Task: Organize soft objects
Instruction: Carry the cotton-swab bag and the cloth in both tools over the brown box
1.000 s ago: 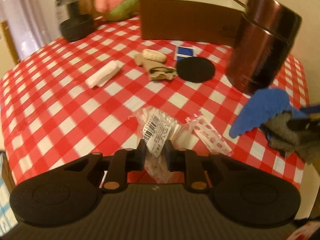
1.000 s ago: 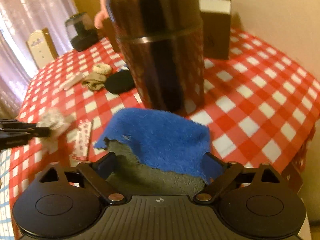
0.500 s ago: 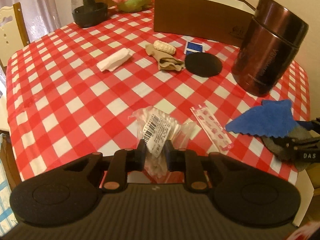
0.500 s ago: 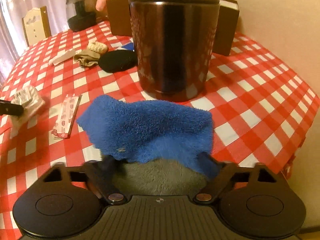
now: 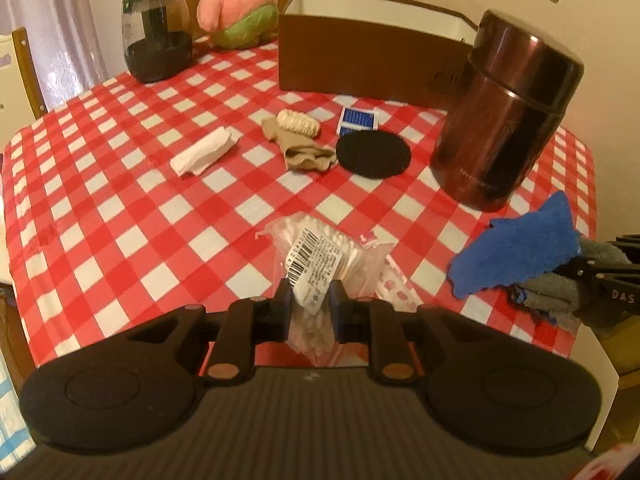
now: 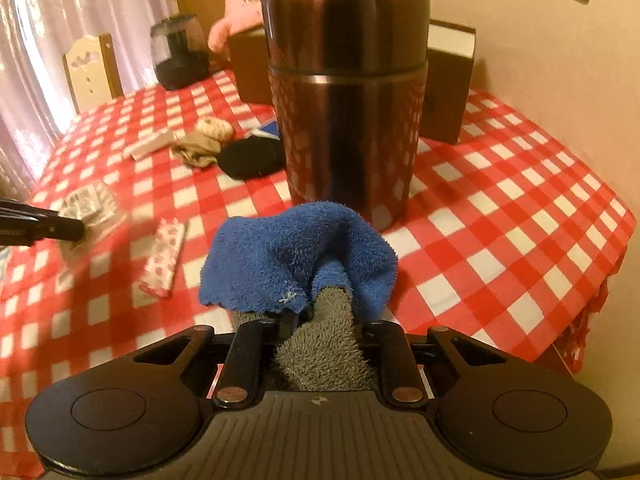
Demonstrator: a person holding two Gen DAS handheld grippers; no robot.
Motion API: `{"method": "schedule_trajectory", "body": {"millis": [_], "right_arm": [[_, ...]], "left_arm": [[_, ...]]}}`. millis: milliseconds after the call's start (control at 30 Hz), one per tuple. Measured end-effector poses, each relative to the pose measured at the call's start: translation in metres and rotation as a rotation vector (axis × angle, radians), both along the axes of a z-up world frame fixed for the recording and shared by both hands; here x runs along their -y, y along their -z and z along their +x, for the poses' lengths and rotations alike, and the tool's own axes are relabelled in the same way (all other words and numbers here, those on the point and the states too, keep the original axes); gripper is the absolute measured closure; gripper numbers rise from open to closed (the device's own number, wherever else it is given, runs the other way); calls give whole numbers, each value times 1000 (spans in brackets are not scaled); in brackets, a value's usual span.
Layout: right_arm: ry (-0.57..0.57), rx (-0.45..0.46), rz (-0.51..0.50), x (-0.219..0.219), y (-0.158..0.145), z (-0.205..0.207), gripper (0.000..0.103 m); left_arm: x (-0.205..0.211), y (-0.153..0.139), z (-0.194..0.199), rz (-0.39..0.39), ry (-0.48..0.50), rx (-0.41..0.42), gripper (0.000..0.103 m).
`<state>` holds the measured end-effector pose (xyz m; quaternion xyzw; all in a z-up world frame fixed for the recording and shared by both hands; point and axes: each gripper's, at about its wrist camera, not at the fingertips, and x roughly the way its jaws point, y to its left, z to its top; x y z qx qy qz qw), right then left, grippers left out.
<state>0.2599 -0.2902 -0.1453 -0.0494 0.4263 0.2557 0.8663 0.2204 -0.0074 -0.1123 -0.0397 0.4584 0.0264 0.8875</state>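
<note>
My left gripper is shut on a clear bag of cotton swabs with a barcode label, held over the front of the red-checked table. In the right wrist view a blue-and-grey fluffy cloth is bunched between the closing jaws of my right gripper, and the pads pinch its grey part. The left wrist view shows the same cloth at the table's right edge, with the right gripper on it. The left gripper and bag appear at the far left of the right wrist view.
A tall brown flask stands just behind the cloth. A brown box sits at the back. Mid-table lie a black round pad, a beige sock, a cream roll, a white tissue and a pink-patterned packet.
The right gripper's jaws went from wide apart around the cloth to pinched on it, and the cloth bunched up into a hump. The left gripper kept its hold on the bag.
</note>
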Motion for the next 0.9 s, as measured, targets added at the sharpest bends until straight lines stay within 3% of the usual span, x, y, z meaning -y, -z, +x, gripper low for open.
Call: {"method": "schedule_trajectory", "body": {"millis": [433,900], "right_arm": [[34,12,106,20,-48,-11,83],[238,84,175,91,-103,-6,83]], "left_arm": [[2,-34,1,7,31,68,85],[-27,-62,1,54,18,131,85]]}}
